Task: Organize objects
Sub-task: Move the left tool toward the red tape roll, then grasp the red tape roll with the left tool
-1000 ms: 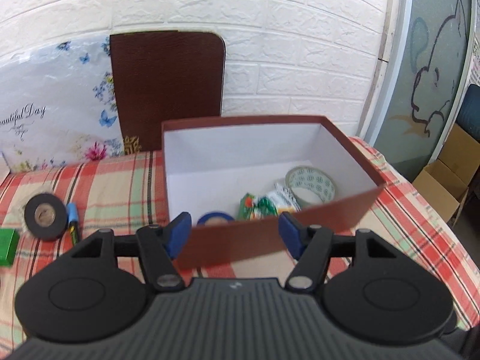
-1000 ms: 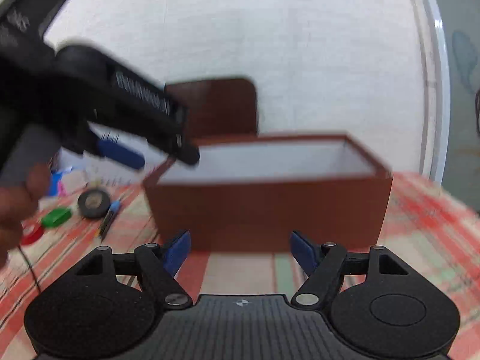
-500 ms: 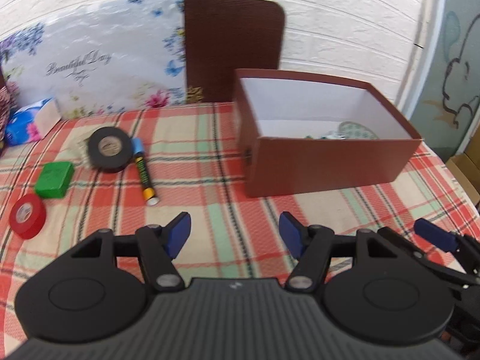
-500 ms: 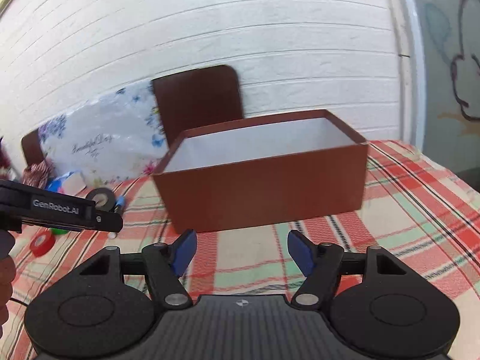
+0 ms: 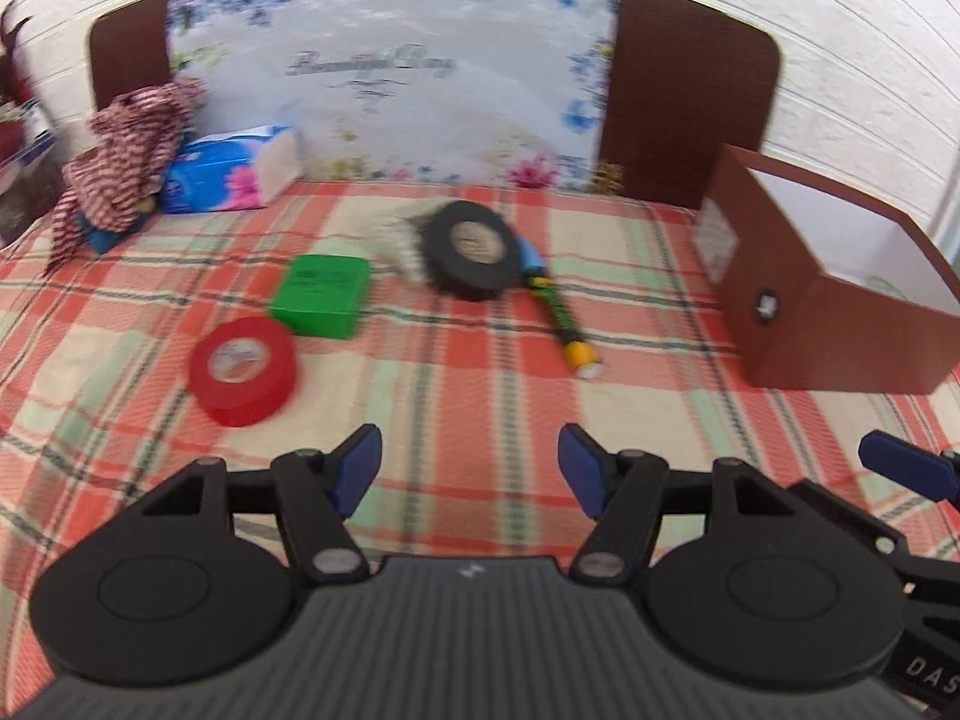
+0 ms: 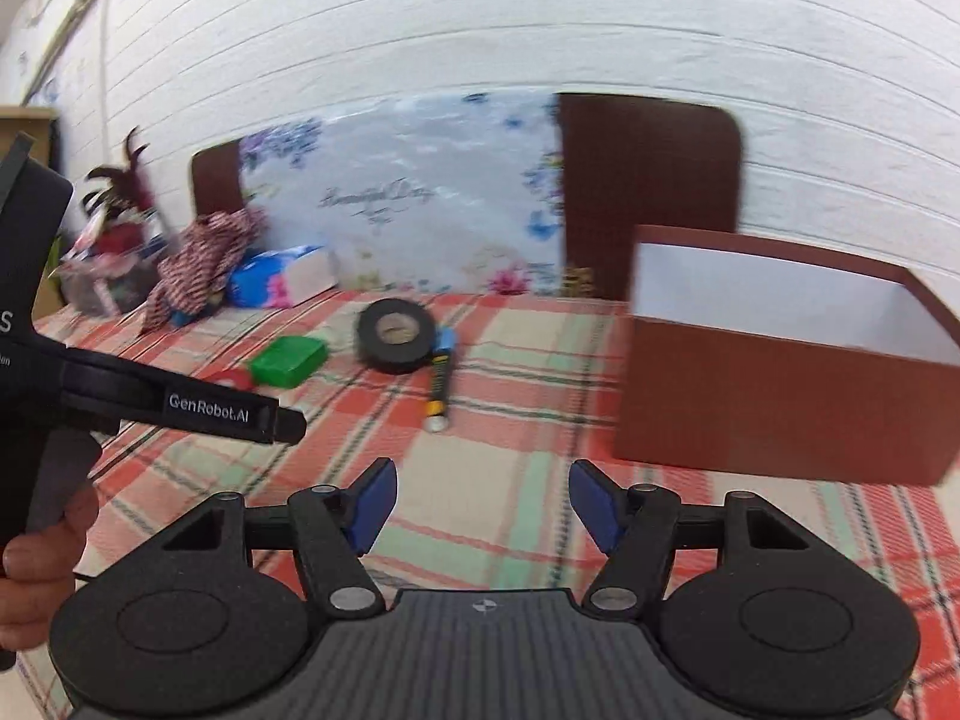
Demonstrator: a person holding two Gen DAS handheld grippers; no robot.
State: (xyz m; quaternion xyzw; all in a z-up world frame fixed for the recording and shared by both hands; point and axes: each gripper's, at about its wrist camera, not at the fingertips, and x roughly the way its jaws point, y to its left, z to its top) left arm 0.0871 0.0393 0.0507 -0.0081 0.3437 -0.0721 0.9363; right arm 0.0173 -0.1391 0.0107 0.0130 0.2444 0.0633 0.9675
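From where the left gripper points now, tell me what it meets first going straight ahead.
Likely bare tablecloth: the open left gripper angles down at an empty patch. Further along that line lies the black tape, though depth is unclear.

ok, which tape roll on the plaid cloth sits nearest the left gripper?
The red tape roll; the black tape roll lies farther back, beside the marker.

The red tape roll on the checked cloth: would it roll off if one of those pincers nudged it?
Probably not: the red tape roll lies flat on its side, so it would likely slide. The cloth may drag on it. Tipped onto its edge, it could roll.
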